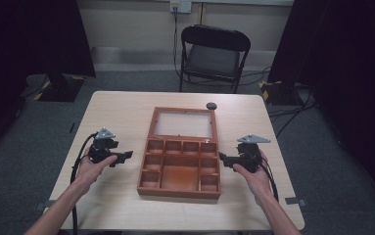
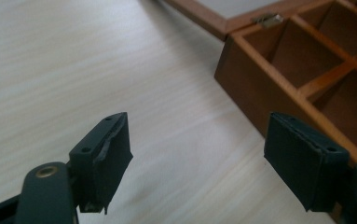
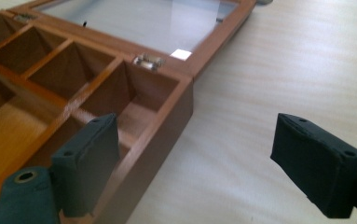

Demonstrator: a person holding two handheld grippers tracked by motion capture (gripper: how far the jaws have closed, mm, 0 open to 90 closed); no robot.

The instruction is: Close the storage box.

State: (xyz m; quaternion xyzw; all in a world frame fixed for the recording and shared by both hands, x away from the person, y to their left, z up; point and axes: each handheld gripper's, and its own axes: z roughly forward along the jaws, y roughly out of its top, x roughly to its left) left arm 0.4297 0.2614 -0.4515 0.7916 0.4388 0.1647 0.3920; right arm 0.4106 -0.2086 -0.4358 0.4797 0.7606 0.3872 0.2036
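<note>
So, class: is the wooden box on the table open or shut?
Open. The wooden box has its glass-paned lid folded flat back on the table, hinges spread, and its compartments lie bare and empty.

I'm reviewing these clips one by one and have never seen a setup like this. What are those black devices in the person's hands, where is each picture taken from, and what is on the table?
A person sits at a light wooden table and holds a hand-operated gripper in each hand, each with two black jaws. The high view looks down from above the person: left gripper, right gripper. The other two pictures come from cameras riding on the grippers, looking along their jaws. Between them lies an open wooden box with many empty compartments, its glass-paned lid folded back flat. A small dark round object sits past the lid. Both grippers are open and hold nothing, one on each side of the box.
</note>
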